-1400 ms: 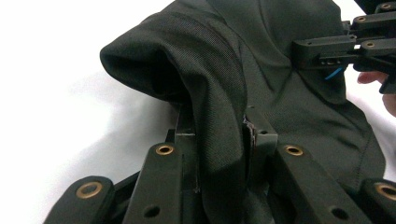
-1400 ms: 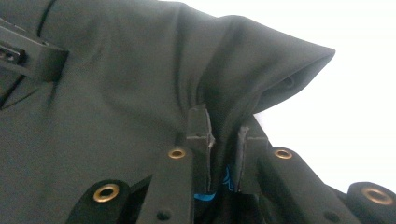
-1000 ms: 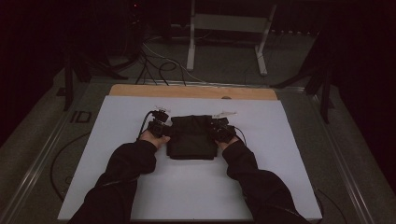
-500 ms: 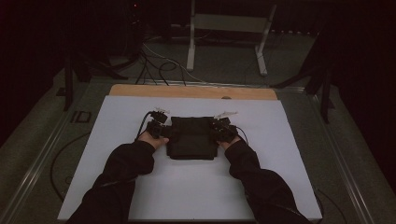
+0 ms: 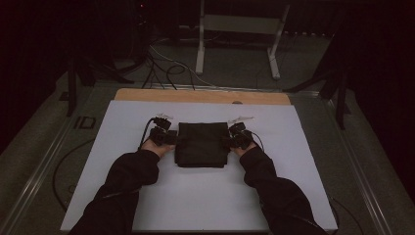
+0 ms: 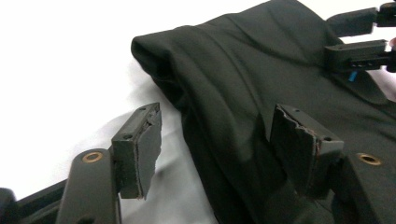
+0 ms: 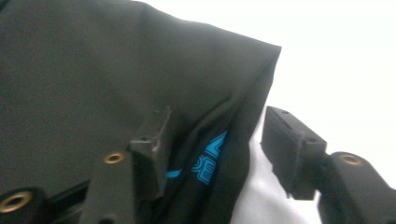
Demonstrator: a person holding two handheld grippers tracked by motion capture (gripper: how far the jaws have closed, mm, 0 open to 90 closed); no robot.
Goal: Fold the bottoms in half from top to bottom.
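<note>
High view: folded black fabric garment (image 5: 202, 144) lies flat, roughly square, near the middle of the white table surface (image 5: 195, 196), a bit toward the far side. Left gripper (image 5: 166, 137) sits at its left edge, right gripper (image 5: 230, 141) at its right edge; both w/ black-sleeved forearms (image 5: 125, 186) coming in from the near side.

Left gripper view adds detail: its jaws are spread, one over bare white table, the other over the cloth, straddling the garment's folded edge (image 6: 205, 154) w/o pinching it. Stacked layers show along that edge, w/ a rounded corner toward the top left. The other gripper (image 6: 359, 42) shows far across the fabric.

Right gripper view: its jaws are spread too, one on top of the cloth, one over white table, the layered edge between them. Bright blue printed lettering (image 7: 208, 161) peeks out between the layers, unreadable.

Fabric is matte, soft creases, no big wrinkles on top.

Room: wide white margin left, right and near side of the garment; wooden strip (image 5: 200, 96) along the table's far edge; cables (image 5: 166, 68) on the floor beyond.
</note>
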